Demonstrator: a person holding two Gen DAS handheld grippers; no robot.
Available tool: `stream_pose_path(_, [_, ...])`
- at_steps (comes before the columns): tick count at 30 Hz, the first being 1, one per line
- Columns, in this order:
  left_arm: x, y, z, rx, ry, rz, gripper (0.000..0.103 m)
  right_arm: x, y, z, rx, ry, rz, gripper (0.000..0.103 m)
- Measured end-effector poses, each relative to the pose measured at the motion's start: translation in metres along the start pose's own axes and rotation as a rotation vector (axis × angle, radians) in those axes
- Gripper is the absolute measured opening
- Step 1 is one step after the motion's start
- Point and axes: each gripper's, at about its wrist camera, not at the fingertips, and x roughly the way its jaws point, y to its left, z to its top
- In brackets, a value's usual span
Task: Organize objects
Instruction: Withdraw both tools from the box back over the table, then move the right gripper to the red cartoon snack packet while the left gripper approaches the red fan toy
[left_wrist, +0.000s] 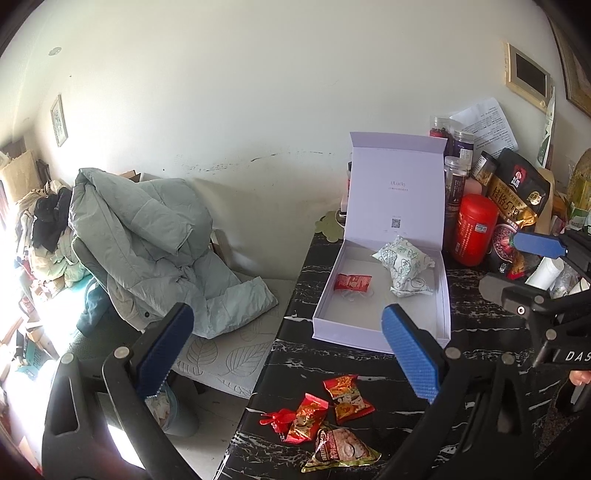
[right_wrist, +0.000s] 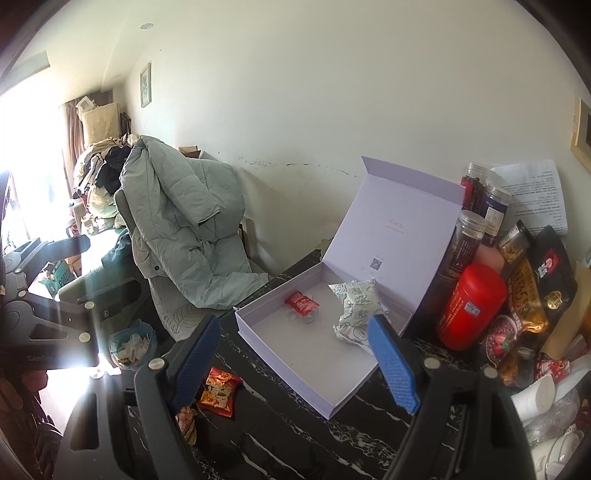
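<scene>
Work surface: black marble-patterned table (left_wrist: 369, 354), cluttered at its 3 o'clock edge with jars and snack bags.
Container: white gift box (left_wrist: 439, 314), lid hinged upright at 12 o'clock, tray mostly bare.
Already in box: small red sachet (left_wrist: 352, 282) toward 9 o'clock of the tray; white leaf-printed pouch (left_wrist: 404, 267) toward 1 o'clock.
Loose items: three snack packets on the table at 6 o'clock of the box, well apart from it: red-and-yellow packet (left_wrist: 347, 397), red packet (left_wrist: 306, 419) with twisted end, clear-fronted nut packet (left_wrist: 338, 448).
Handling, judged: light, crinkly foil or film, soft-bodied, slippery on the faces; contents may crush under a hard pinch.
Hold point, judged: across the flat crimped end seam or the packet's narrow width, with moderate squeeze.
Left gripper (left_wrist: 288, 347): jaws spread wide, nothing between them, hovering above the packets.
Right gripper (right_wrist: 295, 365): jaws apart, empty, poised over the box's near corner.
Remaining, judged: the three packets are not yet boxed.
</scene>
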Motion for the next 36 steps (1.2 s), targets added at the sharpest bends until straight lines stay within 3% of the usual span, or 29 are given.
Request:
stream_pose_path(16, [0.012,0.008,-0.062,-0.049,0.079,-0.016,0.102,0.023,0.022,-0.048,-0.014,0.082,0.059,0.083])
stream_pose_path(36, [0.045,0.015,-0.133,-0.136,0.24,-0.051,0.102,0.069,0.039,-0.108,-0.015,0.244,0.137,0.083])
